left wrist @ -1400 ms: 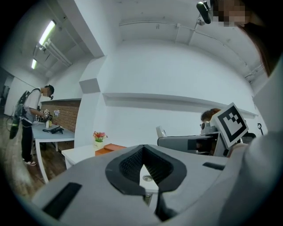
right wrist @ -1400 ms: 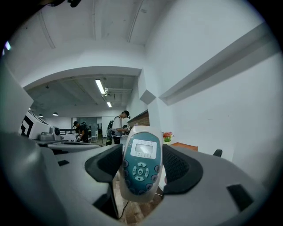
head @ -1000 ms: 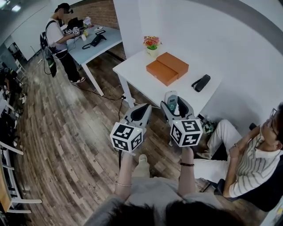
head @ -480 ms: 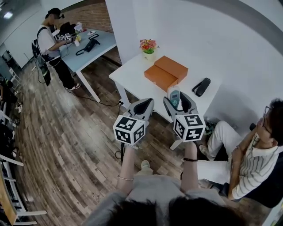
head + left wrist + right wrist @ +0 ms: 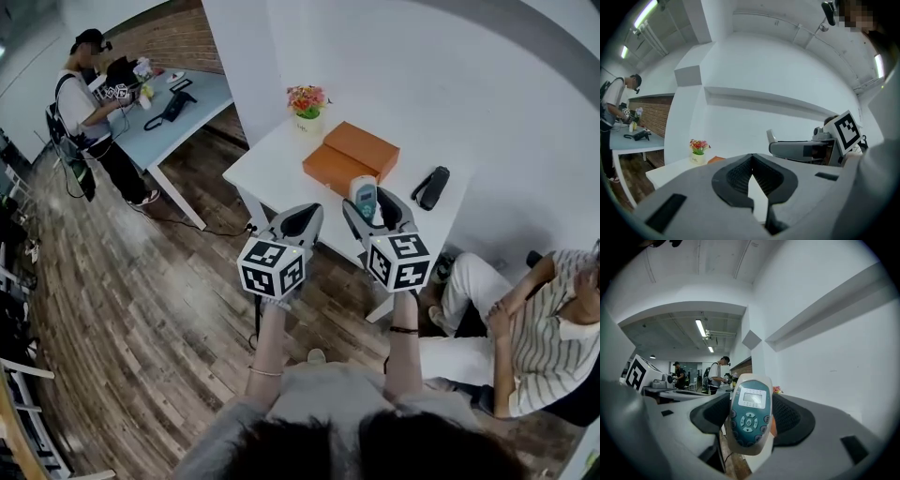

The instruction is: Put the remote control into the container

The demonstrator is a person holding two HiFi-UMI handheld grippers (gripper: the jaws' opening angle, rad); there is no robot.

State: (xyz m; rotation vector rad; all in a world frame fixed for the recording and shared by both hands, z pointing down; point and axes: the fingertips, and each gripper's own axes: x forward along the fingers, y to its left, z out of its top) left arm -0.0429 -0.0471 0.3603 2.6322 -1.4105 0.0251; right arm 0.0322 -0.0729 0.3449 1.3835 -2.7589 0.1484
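The right hand-held gripper [image 5: 373, 206] is clamped on the remote control [image 5: 749, 416]. The remote stands upright between the two jaws, and its small screen and round button pad face back toward that gripper's camera. In the head view the remote's pale top sticks up past the jaw tips. The left hand-held gripper [image 5: 298, 217] is beside it on the left, with its jaws closed together at the tips and nothing between them. Both grippers are level with each other, held out on bare forearms.

The remote is over the near edge of the white surface [image 5: 272, 164], not in the container. The orange container [image 5: 361, 145] sits on that surface just beyond the held remote, and shows as two flat orange parts lying side by side and touching. A small pot of flowers [image 5: 307, 101] stands at the far left corner of the surface, and a black object [image 5: 430, 187] lies toward its right side, apart from the container.

A seated person [image 5: 534, 328] in a striped shirt is to the right of the surface. Across the wooden floor [image 5: 141, 309], a standing person [image 5: 82, 103] works at a blue-grey surface [image 5: 187, 108] at the upper left.
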